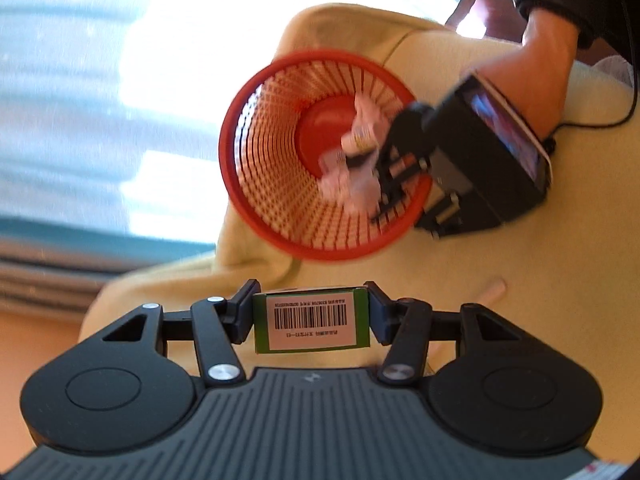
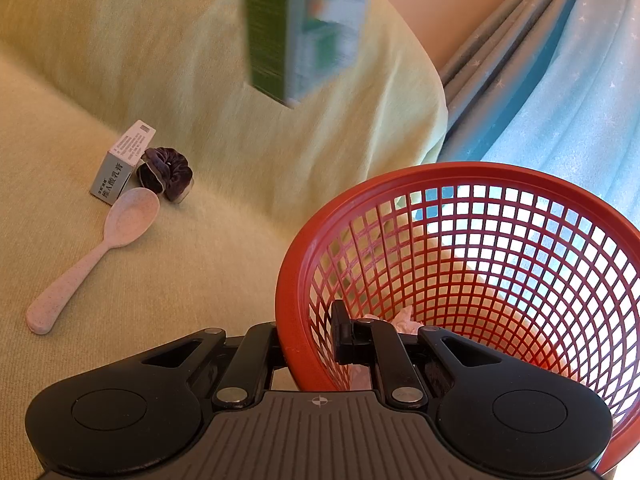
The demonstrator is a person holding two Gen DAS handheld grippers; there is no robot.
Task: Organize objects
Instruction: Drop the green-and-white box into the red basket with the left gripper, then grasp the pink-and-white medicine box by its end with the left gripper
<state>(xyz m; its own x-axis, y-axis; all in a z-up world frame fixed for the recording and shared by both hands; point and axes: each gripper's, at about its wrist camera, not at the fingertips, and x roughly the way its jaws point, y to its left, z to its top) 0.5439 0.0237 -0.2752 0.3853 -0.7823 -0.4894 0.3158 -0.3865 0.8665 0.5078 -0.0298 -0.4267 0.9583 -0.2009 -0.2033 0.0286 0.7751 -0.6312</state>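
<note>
Gripping a green box between its two pads, the left gripper sits low in the middle of the left wrist view, the box's barcode label facing the camera. Above it, in the centre of the frame, a red mesh basket stands on a pale yellow cushion, with crumpled white paper lying inside it. At the basket's right rim the right gripper is clamped on the wall, a person's hand behind it at upper right. A blue curtain fills the left side. In the right wrist view, the right gripper is clenched on the basket's rim, one finger inside and one outside, lower centre. The green box hangs blurred at top centre, above the cushion. At left centre lie a grey box, a dark scrunchie touching it, and a pink spoon just below both.
</note>
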